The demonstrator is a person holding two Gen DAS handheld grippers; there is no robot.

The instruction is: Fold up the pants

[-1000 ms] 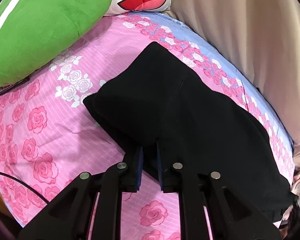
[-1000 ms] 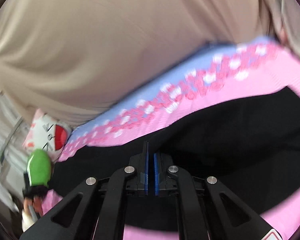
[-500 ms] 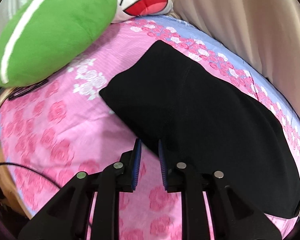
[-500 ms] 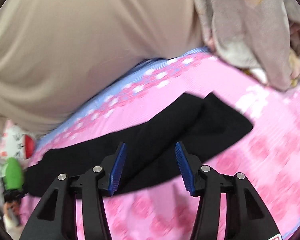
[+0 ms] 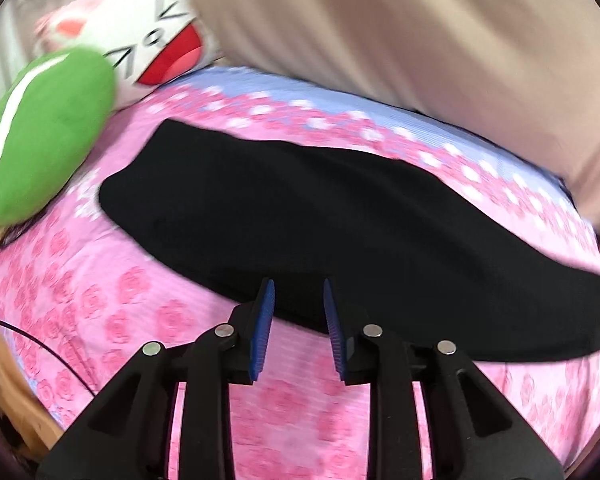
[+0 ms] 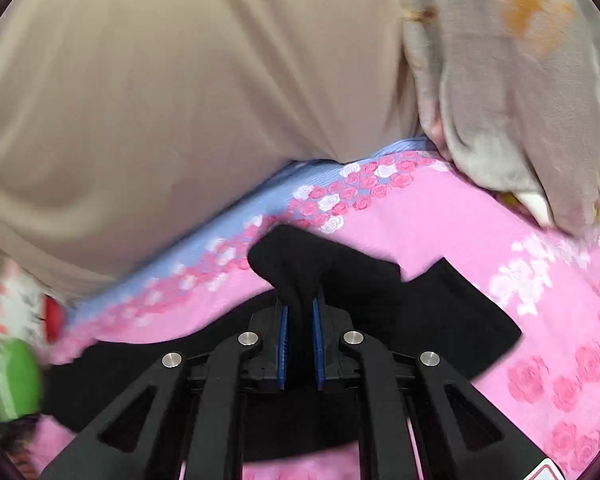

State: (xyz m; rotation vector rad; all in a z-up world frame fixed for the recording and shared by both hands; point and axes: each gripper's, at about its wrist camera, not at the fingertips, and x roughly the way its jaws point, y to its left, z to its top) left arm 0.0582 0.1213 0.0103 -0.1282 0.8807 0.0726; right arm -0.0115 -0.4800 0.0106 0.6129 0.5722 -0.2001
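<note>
Low in the frame, the right gripper [image 6: 299, 320] pinches the pants [image 6: 440, 320]; the left gripper [image 5: 298, 320] is parted, holding nothing.

Black pants [image 5: 340, 220], pink rose-print sheet [image 5: 140, 320]

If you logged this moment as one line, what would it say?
task: fold pants | left gripper: open, empty, above pants edge | right gripper: shut on pants leg end, lifted | surface: pink bedsheet

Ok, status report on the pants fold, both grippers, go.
Left gripper open, empty, at near edge of black pants. Right gripper shut on pants cuff end, lifted. Green pillow beside the other end, not blocking.
</note>
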